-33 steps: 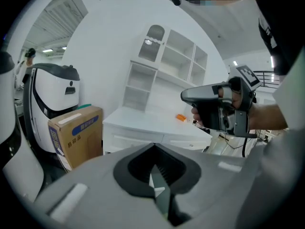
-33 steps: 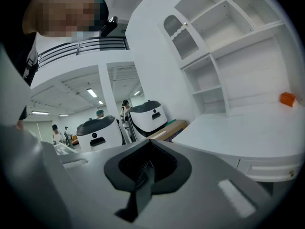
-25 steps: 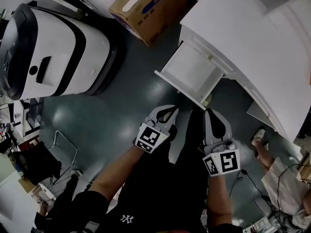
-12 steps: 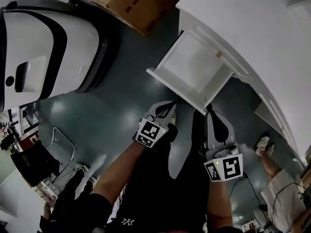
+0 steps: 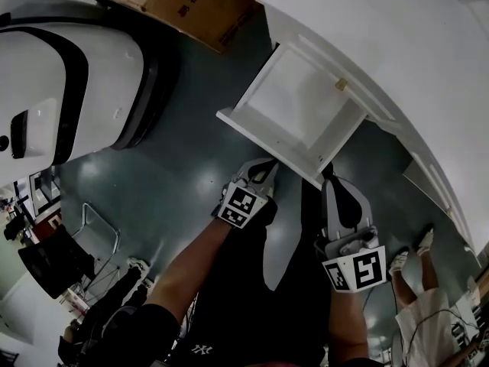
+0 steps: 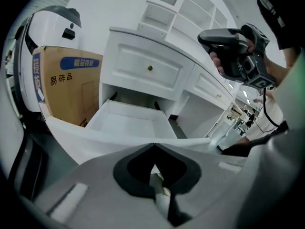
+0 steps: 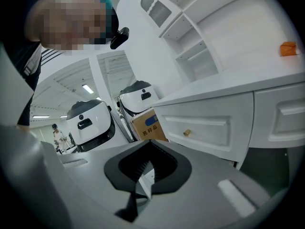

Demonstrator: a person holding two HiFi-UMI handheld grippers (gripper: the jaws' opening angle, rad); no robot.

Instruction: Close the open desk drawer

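A white desk point(image 5: 397, 60) fills the upper right of the head view. Its lower drawer point(image 5: 302, 102) is pulled far out, empty, with its front panel point(image 5: 263, 145) toward me. My left gripper point(image 5: 269, 164) is shut and empty, its tips just short of the front panel. Beside it my right gripper point(image 5: 328, 177) is shut and empty too, near the drawer's right corner. In the left gripper view the open drawer point(image 6: 128, 123) lies right past the shut gripper point(image 6: 155, 146). The right gripper point(image 7: 150, 143) points at the closed upper drawer with its brass knob point(image 7: 187, 133).
A large white machine point(image 5: 69, 75) stands on the floor to the left, and a cardboard box point(image 5: 191, 2) sits beside the desk. A chair frame point(image 5: 99, 235) is at lower left. Another person's legs point(image 5: 412, 274) are at lower right. A small orange thing point(image 7: 288, 48) rests on the desktop.
Both grippers have come closer to the drawer's front panel, which now sits larger and nearer in the head view. The drawer stays open and both grippers stay shut.
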